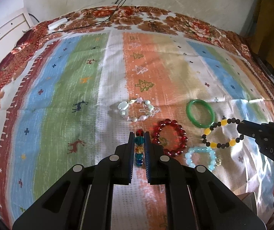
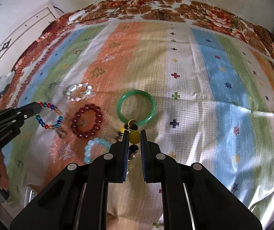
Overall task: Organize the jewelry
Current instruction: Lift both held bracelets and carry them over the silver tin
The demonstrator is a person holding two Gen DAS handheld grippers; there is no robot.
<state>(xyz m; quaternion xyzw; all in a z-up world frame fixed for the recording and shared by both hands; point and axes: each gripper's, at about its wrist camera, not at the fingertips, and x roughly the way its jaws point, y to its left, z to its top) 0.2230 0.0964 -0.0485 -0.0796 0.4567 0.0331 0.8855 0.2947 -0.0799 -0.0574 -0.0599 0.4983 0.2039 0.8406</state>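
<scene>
The left gripper (image 1: 139, 134) has its jaws nearly closed on the multicolour bracelet (image 2: 49, 117). From its own camera the beads run in a line straight down the gap between the jaws, red bead just past the tips. From the right camera the rest of that loop hangs or lies out beyond the tips, on the side toward the red bracelet (image 1: 170, 137).

If the left hand lifts or drags from here, I'd worry the round glass beads could roll out of the pinch, or the free part could swing into the red bracelet just right of the jaws and shift it.

Ahead of the left jaws lies the white bracelet (image 1: 135, 110), apart from the rest.

The pale blue bracelet (image 1: 201, 158) sits between the two grippers, near both.

The right gripper (image 2: 133, 134) is nearly closed too, clamping a yellow bead of the yellow-and-black bracelet (image 1: 220, 133); its beads line up along the jaw gap, loop edge-on to that camera. Just past the tips it touches or overlaps the green bangle (image 2: 136, 108), I can't tell which. Pulling away could snag and drag the bangle, and elastic under tension could snap back.
</scene>
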